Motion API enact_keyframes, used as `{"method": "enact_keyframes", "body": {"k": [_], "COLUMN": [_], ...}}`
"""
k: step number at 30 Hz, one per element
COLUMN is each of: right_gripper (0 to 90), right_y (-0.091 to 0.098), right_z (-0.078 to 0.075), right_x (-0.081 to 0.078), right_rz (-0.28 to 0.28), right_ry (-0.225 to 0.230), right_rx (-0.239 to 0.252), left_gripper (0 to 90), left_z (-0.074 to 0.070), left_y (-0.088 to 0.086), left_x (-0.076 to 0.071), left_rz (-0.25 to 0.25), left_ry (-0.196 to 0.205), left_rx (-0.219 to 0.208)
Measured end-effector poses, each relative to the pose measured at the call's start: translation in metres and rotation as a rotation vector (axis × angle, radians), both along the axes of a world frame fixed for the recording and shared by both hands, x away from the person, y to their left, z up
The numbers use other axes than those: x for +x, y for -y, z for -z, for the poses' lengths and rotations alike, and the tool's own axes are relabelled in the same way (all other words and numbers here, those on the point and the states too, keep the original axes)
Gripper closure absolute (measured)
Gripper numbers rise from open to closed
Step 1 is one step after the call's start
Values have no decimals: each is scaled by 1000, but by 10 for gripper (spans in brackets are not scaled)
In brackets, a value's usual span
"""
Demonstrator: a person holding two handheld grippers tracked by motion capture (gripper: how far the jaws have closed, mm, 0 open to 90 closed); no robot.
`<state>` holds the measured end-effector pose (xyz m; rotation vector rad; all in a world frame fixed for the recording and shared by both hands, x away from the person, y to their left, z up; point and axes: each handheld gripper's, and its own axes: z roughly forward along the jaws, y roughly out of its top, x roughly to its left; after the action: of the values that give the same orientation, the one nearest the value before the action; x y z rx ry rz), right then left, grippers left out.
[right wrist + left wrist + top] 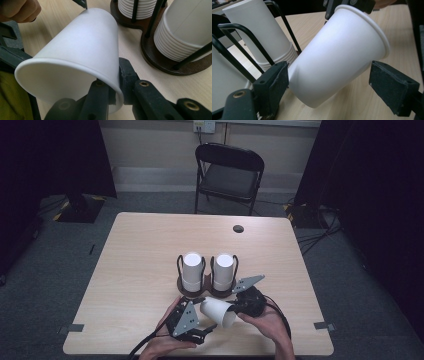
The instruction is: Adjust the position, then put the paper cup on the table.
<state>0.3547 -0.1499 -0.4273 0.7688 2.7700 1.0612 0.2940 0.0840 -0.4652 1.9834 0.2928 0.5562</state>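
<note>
On the wooden table (140, 265), one paper cup (218, 311) is held tilted, its rim clenched by the right gripper (239, 306). The left gripper (202, 332) (jaws released) is set around it. Two cup stacks (192, 270) are counted behind.

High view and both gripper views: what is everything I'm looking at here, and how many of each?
Loose paper cup: one, white, lying tilted near the table's front edge, pinched at its rim.
Stacks of paper cups: two, white, upside down in the holder, mid-table.
Cup holder: one, dark wooden base with black wire loops, mid-table.
Table: one, light wood, with a dark round hole near its far edge.
Folding chair: one, black, behind the table.
Wall socket: one, pale, on the far wall.
Left gripper: one, black, jaws open either side of the loose cup.
Right gripper: one, black, shut on the cup's rim.
Hands: two, at the front edge.
</note>
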Motion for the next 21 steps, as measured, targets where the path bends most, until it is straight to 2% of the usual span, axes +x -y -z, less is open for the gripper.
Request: {"method": "enact_keyframes", "body": {"k": [4,5,7,11,17,19,21], "right_gripper": [862,865,866,866,868,869,870], "right_y": [-1,-2,-3,-2,-2,-4,-6], "right_z": [0,-1,-1,-3,-3,-2,-1], "right_x": [0,0,1,4,7,8,9], "right_rz": [-19,-26,-31,-31,-34,-43,-48], "right_ry": [-14,-17,-25,-40,-49,-58,-65], "right_rx": [-13,-22,-35,-47,-41,-52,-60], "left_gripper": [177,192,205,204,212,210,196], "left_z": [0,0,1,2,1,1,2], "left_y": [2,3,4,7,9,12,15], "left_x": [-2,-2,-3,-2,-1,-1,0], "left_rz": [24,45,47,52,73,85,92], "left_ry": [12,23,25,62,76,87,93], "left_rx": [10,20,25,46,64,99,115]}}
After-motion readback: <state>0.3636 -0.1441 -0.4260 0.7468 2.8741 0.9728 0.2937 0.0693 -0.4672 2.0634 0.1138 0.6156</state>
